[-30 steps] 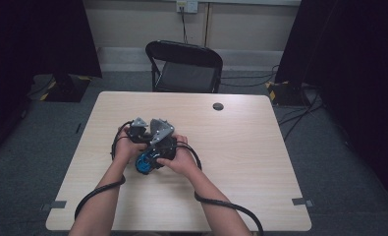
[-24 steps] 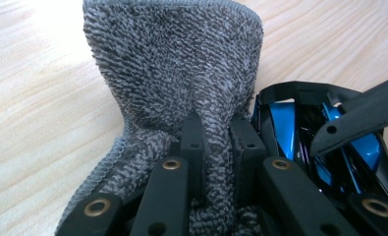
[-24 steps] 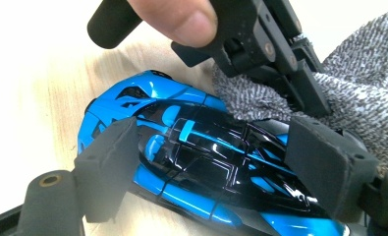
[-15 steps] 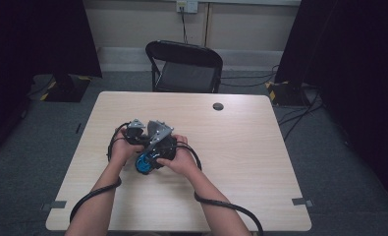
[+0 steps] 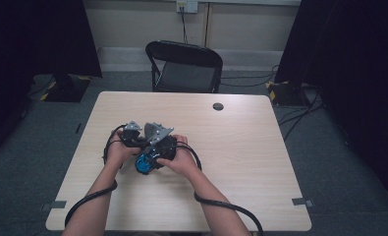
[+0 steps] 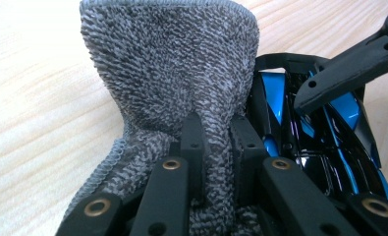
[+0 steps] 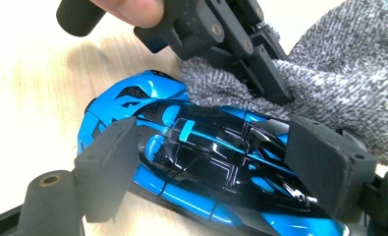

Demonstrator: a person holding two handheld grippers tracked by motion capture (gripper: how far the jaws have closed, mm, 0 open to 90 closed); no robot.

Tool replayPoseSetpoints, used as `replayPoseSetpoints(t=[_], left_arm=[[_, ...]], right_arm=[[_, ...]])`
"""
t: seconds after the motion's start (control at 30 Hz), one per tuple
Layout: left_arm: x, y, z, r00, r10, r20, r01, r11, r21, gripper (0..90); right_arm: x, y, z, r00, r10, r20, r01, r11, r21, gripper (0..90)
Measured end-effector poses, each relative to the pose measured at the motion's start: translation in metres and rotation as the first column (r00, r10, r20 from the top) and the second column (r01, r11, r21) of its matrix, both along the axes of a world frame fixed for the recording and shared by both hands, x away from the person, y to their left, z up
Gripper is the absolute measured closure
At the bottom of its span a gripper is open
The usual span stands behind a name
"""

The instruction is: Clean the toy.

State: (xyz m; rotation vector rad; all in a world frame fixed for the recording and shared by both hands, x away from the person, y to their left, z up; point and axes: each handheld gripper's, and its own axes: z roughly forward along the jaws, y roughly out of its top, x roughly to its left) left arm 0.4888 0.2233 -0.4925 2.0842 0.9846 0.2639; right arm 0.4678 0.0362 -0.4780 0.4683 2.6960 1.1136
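Note:
A glossy blue and black toy car (image 7: 216, 147) lies on the wooden table (image 5: 250, 162), left of the middle. My right gripper (image 7: 216, 164) is shut on it, with one pad on each side of the body. My left gripper (image 6: 216, 132) is shut on a grey knitted cloth (image 6: 167, 64), pinching a fold of it. The cloth (image 7: 348, 78) rests against the car's top and side, with the left gripper (image 7: 260, 73) just above it. In the high view both hands meet over the car (image 5: 143, 164), the left gripper (image 5: 138, 147) beside the right gripper (image 5: 146, 160).
A small black round disc (image 5: 218, 106) lies near the table's far edge. A black folding chair (image 5: 186, 64) stands behind the table. Each gripper's cable (image 5: 231, 209) trails back along the forearms to the near edge.
The left gripper has shifted slightly to the left with the cloth. The right gripper and the car have stayed where they were.

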Motion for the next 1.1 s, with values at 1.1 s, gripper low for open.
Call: replayPoseSetpoints(t=[1.1], left_arm=[[-0.042, 0.038, 0.005, 0.9994, 0.031, -0.012, -0.031, 0.9994, 0.013, 78.9]], right_arm=[[-0.003, 0.002, 0.0, 0.9999, 0.015, -0.002, -0.015, 1.0, 0.005, 21.2]])
